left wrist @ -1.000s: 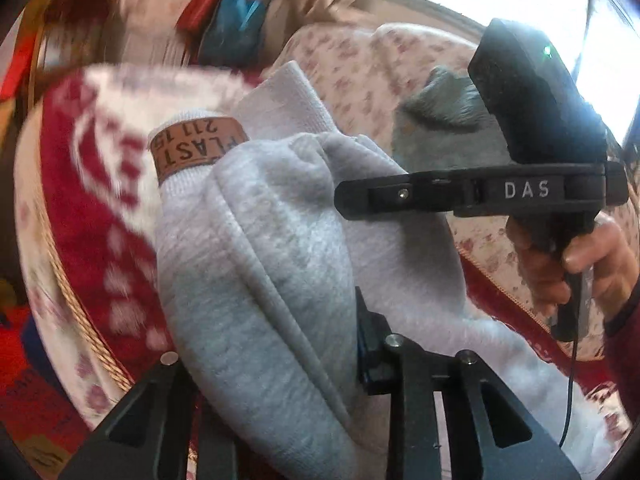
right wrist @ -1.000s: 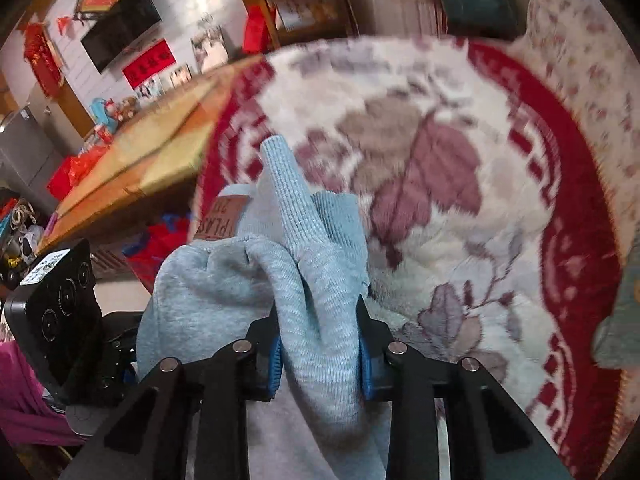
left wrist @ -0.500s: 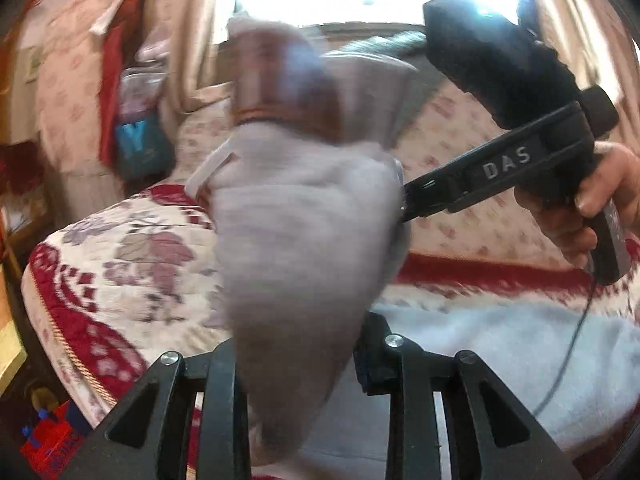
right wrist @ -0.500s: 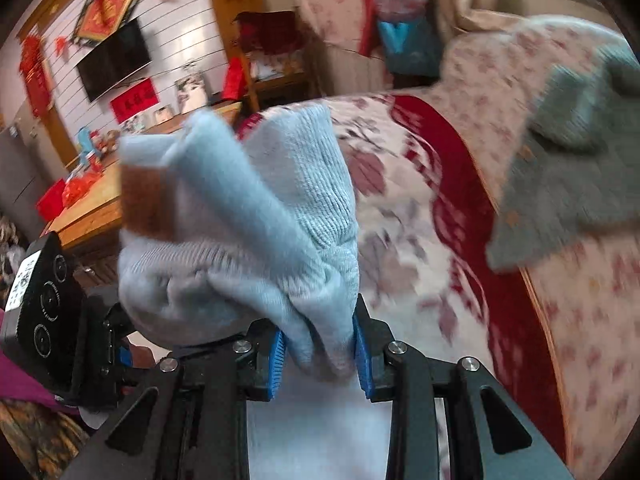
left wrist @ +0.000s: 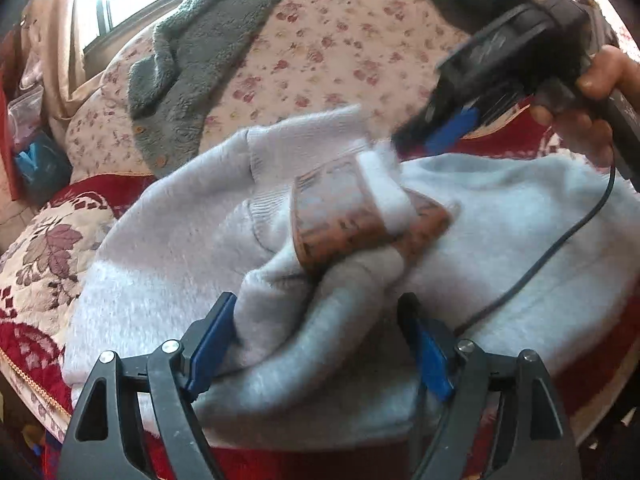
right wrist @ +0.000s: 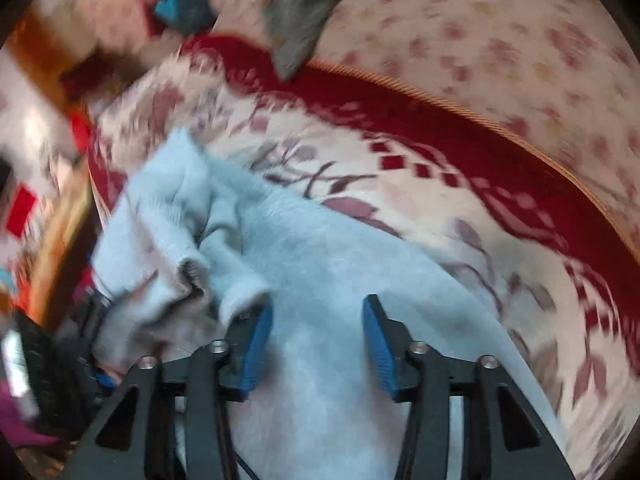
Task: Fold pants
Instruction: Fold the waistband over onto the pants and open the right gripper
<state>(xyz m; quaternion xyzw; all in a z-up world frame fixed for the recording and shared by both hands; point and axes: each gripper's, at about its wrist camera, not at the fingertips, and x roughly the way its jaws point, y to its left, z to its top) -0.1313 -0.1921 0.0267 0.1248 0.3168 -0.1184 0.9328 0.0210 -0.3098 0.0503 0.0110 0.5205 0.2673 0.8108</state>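
The light grey fleece pants (left wrist: pixel 168 264) lie folded over on the red floral sofa cover. Their ribbed cuffs with a brown label (left wrist: pixel 340 216) rest on top of the pile. My left gripper (left wrist: pixel 320 344) is open, its blue pads wide apart, with a bunched fold of the pants lying loose between them. My right gripper (right wrist: pixel 316 344) is open just above the pants (right wrist: pixel 320 264). It also shows in the left wrist view (left wrist: pixel 452 128), held in a hand just beyond the cuffs.
A grey fuzzy garment (left wrist: pixel 200 60) drapes over the floral sofa back (left wrist: pixel 340 40). The red patterned sofa cover (right wrist: pixel 400 168) spreads around the pants. A black cable (left wrist: pixel 560 240) runs across the pants. The sofa's front edge (left wrist: pixel 32 392) is at lower left.
Both grippers carried the cuff end up and over, laid it on the rest of the pants, then opened and let go.
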